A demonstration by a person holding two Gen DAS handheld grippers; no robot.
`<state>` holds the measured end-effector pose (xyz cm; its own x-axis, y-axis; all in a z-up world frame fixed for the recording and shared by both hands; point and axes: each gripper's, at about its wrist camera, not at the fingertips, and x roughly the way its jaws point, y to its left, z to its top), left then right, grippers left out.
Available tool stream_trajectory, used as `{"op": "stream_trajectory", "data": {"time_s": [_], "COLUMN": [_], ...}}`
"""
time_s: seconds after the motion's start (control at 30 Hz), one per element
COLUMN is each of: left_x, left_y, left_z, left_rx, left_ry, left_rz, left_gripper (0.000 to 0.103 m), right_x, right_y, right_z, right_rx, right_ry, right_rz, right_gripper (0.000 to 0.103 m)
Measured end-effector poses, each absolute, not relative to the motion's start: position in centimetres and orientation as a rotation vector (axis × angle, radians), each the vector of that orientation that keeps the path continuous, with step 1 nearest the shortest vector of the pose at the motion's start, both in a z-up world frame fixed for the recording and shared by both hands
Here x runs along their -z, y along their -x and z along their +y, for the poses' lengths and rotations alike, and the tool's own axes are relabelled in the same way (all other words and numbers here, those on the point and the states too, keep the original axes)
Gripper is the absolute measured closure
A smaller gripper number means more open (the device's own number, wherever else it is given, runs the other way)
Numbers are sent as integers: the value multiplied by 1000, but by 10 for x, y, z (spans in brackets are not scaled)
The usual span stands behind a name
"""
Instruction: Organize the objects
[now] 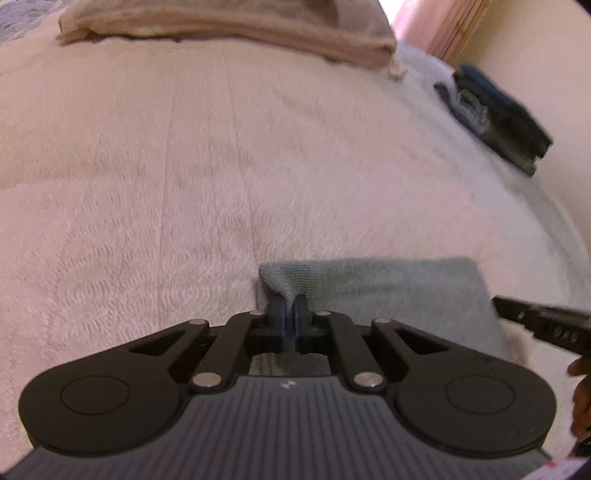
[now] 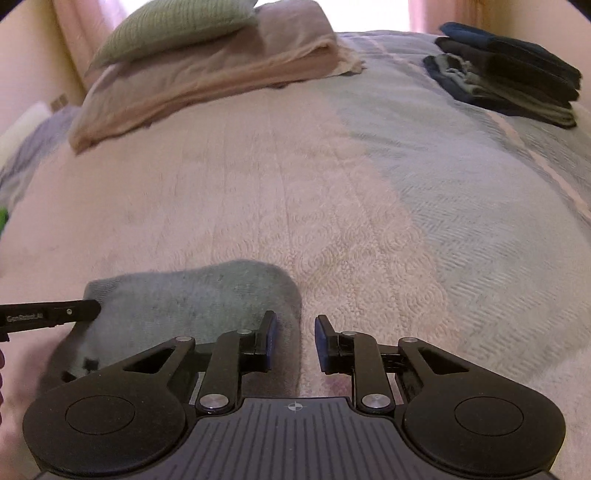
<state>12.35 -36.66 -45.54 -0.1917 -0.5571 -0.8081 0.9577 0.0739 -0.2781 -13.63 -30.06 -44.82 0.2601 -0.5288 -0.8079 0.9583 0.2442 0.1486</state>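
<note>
A grey-green sock (image 1: 388, 291) is seen lying flat on the bed (image 1: 184, 166), in the lower centre of the left wrist view and in the lower left of the right wrist view. Its cuff corner is pinched between the closed pads of the left gripper (image 1: 294, 315), and the fabric is lifted slightly into a small fold at that point. The right gripper (image 2: 294, 341) is held with its jaws apart at a moderate width and nothing between them; its left finger lies over the toe end of the sock (image 2: 192, 302), while its right finger is over the bare pink bedspread (image 2: 295, 184). The tip of the left gripper is visible at the left edge of the right wrist view, touching the sock's cuff end. A stack of dark folded clothes (image 2: 506, 70) is placed in the upper right of both views, well apart from the sock. A folded beige blanket (image 2: 207, 74) with a green pillow (image 2: 173, 26) on it is seen in the upper left of the right wrist view.
</note>
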Motion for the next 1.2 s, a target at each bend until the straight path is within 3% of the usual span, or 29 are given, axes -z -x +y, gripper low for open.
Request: {"op": "stream_trajectory", "data": {"time_s": [0.13, 0.33, 0.63, 0.9, 1.1, 1.2], "left_x": [437, 391, 453, 397, 423, 436], "left_y": [-129, -137, -94, -78, -22, -20], "left_z": [-369, -355, -367, -353, -344, -344], "left_rx": [1475, 1516, 1501, 1563, 1645, 1616], "left_ry": [-525, -414, -617, -592, -740, -742], "left_rz": [1030, 1003, 925, 897, 831, 811], "left_gripper": [94, 94, 91, 93, 92, 91], "right_x": [428, 408, 468, 416, 471, 470], "right_y": [145, 132, 83, 117, 105, 103], "right_z": [-304, -291, -294, -261, -242, -245], "right_rx": [1171, 1083, 986, 1014, 964, 942], "right_ry": [-734, -665, -429, -572, -528, -513], "right_rz": [745, 592, 815, 667, 846, 861], "right_gripper": [83, 83, 82, 81, 82, 82]}}
